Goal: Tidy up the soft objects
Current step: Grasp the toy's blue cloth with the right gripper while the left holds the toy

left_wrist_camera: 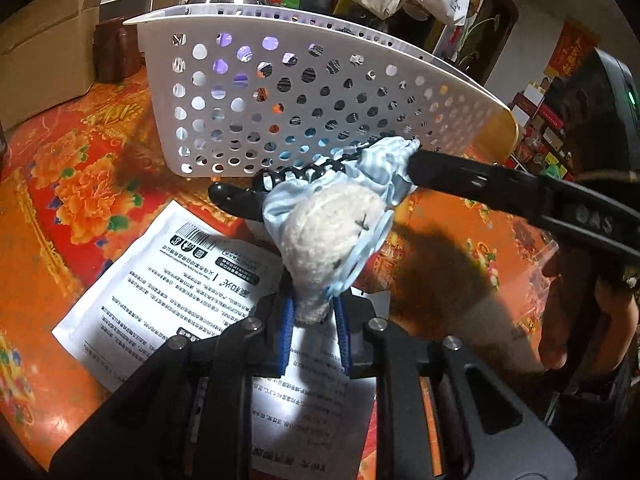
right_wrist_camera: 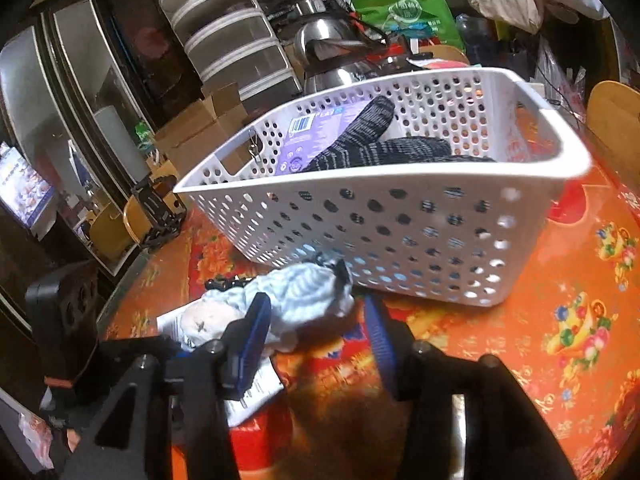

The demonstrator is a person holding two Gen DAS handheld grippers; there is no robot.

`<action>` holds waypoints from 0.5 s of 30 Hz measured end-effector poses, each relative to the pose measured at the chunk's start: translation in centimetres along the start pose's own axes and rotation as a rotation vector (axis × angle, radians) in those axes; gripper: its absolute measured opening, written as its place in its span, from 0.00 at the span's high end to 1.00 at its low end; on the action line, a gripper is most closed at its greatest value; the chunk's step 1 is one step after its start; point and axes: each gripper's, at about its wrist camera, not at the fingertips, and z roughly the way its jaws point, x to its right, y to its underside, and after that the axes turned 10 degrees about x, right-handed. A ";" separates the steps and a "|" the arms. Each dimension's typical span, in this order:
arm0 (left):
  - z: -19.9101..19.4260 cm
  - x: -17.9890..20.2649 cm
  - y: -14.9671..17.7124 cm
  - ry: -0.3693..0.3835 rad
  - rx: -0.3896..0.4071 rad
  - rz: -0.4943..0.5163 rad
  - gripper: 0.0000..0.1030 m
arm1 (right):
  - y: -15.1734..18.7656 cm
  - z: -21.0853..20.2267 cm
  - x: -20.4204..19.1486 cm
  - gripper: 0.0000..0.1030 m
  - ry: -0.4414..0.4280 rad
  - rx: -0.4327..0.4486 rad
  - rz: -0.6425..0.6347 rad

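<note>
We hold the toy (left_wrist_camera: 332, 232), light and floppy, pinched in our left gripper (left_wrist_camera: 316, 320); right gripper (right_wrist_camera: 316, 332) stands open. Best gripped mid-body; basket (left_wrist_camera: 320, 92) at twelve o'clock.

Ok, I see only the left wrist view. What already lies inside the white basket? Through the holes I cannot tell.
Observer: The right wrist view looks over the rim of the white basket. A dark grey knitted piece, perhaps a sock or a glove, lies inside.
Operator: Is anything else in it?
Observer: Yes, a purple packet with a barcode, at the far-left side under the knitted piece.
Operator: And does the right gripper press the plush toy?
Observer: No. The right gripper stands open; the plush toy lies between its pads, not squeezed.
</note>
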 end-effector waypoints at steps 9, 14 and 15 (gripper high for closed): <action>0.2 0.7 0.1 -0.009 -0.002 0.017 0.84 | 0.4 1.4 -1.9 0.77 0.033 -0.040 -0.076; -0.9 0.7 -0.1 -0.004 0.049 0.018 0.84 | 0.8 -0.1 -2.9 0.95 0.038 -0.020 -0.130; -1.3 0.7 -0.2 0.002 0.064 0.017 0.85 | 0.9 -0.4 -3.1 0.95 0.039 -0.015 -0.140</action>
